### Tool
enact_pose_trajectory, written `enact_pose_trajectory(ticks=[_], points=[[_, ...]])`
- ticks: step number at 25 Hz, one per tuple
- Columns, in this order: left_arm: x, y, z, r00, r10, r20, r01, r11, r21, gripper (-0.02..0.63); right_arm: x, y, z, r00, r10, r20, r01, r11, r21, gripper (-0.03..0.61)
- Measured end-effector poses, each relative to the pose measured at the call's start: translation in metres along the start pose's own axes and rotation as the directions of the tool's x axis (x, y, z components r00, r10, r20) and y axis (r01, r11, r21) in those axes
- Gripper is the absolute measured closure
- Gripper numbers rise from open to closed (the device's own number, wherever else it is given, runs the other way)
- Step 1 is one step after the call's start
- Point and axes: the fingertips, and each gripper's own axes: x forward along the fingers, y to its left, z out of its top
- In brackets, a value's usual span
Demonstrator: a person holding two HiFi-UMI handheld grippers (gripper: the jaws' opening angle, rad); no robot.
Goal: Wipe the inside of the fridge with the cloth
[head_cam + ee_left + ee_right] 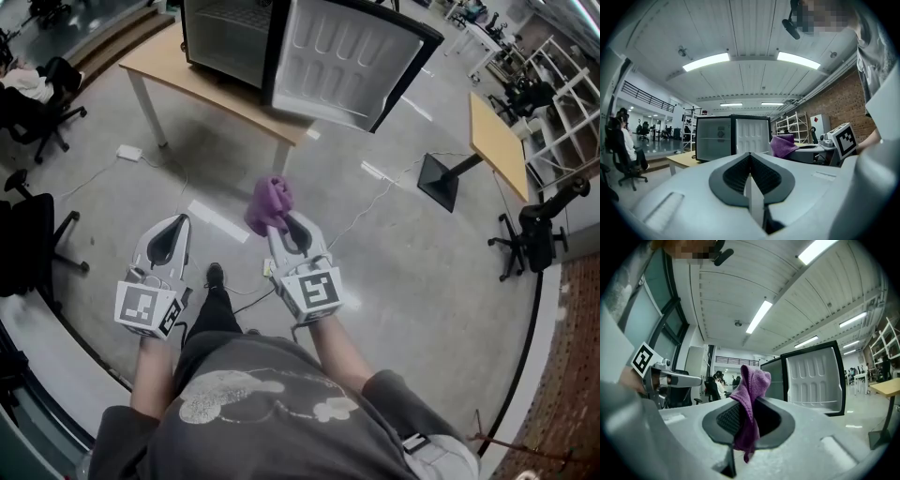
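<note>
A small black fridge (230,37) stands on a wooden table (187,80), its white-lined door (347,61) swung wide open. It also shows ahead as the fridge (715,138) in the left gripper view and the fridge (806,380) in the right gripper view. My right gripper (278,223) is shut on a purple cloth (269,203), which bunches up above the jaws as the cloth (751,404). My left gripper (174,225) is shut with nothing in it, beside the right one. Both are held well short of the fridge, over the floor.
Office chairs (37,112) stand at the left. A second wooden table (497,141) on a black foot is at the right, with another chair (539,230) near it. Cables and a power strip (128,152) lie on the grey floor (431,272) beneath the fridge table.
</note>
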Motion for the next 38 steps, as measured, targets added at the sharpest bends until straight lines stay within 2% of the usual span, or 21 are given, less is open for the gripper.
enact_pose_trajectory(ticks=[7,10,14,22,28,33,38], points=[[0.043,0.063,0.008,1.0,0.001,0.018,-0.001,1.0,-0.005,0.597,0.079,-0.006,0.01,1.0,0.028,0.001,-0.028,0.999,-0.037,0.539],[0.064,0.092,0.011,1.0,-0.016,0.02,0.016,1.0,-0.01,0.597,0.12,-0.01,0.017,1.0,0.015,0.01,-0.014,0.999,-0.028,0.538],[0.093,0.135,0.019,0.999,-0.041,0.022,0.041,0.999,-0.013,0.597,0.174,-0.017,0.024,1.0,-0.013,0.016,0.014,0.998,-0.064,0.538],[0.139,0.215,0.02,0.997,-0.073,0.014,0.073,0.997,-0.03,0.597,0.28,-0.012,0.023,1.0,-0.02,-0.01,0.019,0.998,-0.055,0.538],[0.163,0.253,0.019,0.997,-0.078,0.015,0.078,0.996,-0.037,0.597,0.316,-0.017,0.02,0.999,-0.046,-0.027,0.045,0.997,-0.055,0.538],[0.185,0.263,0.012,0.996,-0.092,0.001,0.092,0.994,-0.051,0.595,0.333,-0.036,0.012,0.996,-0.073,-0.043,0.07,0.996,-0.056,0.538],[0.223,0.278,0.012,0.994,-0.11,-0.009,0.11,0.994,-0.028,0.597,0.375,-0.051,0.006,0.996,-0.063,-0.055,0.062,0.998,-0.019,0.538]])
